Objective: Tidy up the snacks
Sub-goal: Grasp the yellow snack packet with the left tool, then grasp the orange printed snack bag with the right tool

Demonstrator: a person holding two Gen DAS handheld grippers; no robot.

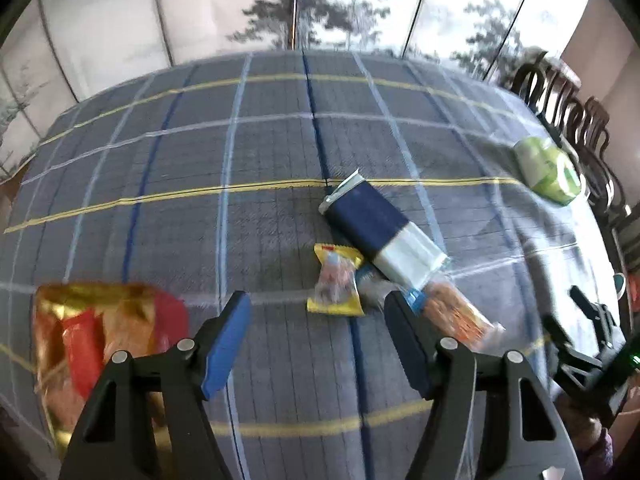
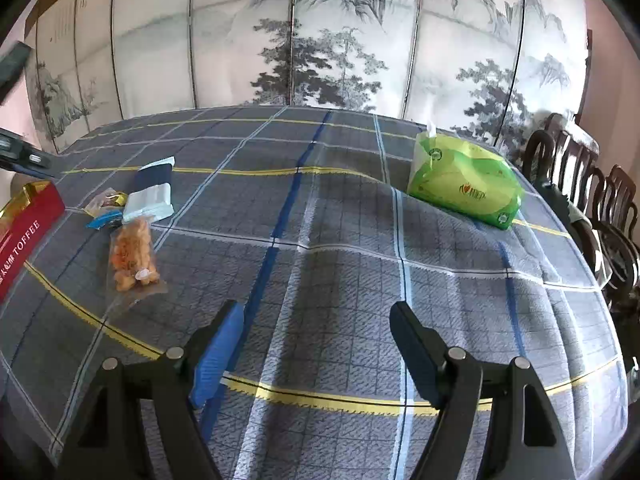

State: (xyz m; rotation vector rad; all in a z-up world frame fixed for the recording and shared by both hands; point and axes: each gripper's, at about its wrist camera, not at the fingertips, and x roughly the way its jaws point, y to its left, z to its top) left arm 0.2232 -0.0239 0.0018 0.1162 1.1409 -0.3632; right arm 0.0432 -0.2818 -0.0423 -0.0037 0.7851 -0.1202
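Note:
In the left wrist view my left gripper (image 1: 318, 312) is open and empty above the cloth, just short of a yellow snack packet (image 1: 336, 280). A navy and white packet (image 1: 380, 228) lies beyond it, a clear bag of orange snacks (image 1: 456, 312) to the right, and a small blue packet (image 1: 370, 278) between them. A red and gold toffee box (image 1: 104, 340) sits at the left. My right gripper (image 2: 316, 320) is open and empty over bare cloth. In its view the orange snack bag (image 2: 134, 254), navy packet (image 2: 154, 190) and toffee box (image 2: 24, 232) lie far left.
A grey plaid tablecloth (image 2: 340, 220) covers the table. A green tissue pack (image 2: 464, 180) lies at the back right; it also shows in the left wrist view (image 1: 548, 170). Dark wooden chairs (image 2: 592, 200) line the right edge. A painted folding screen (image 2: 320, 40) stands behind.

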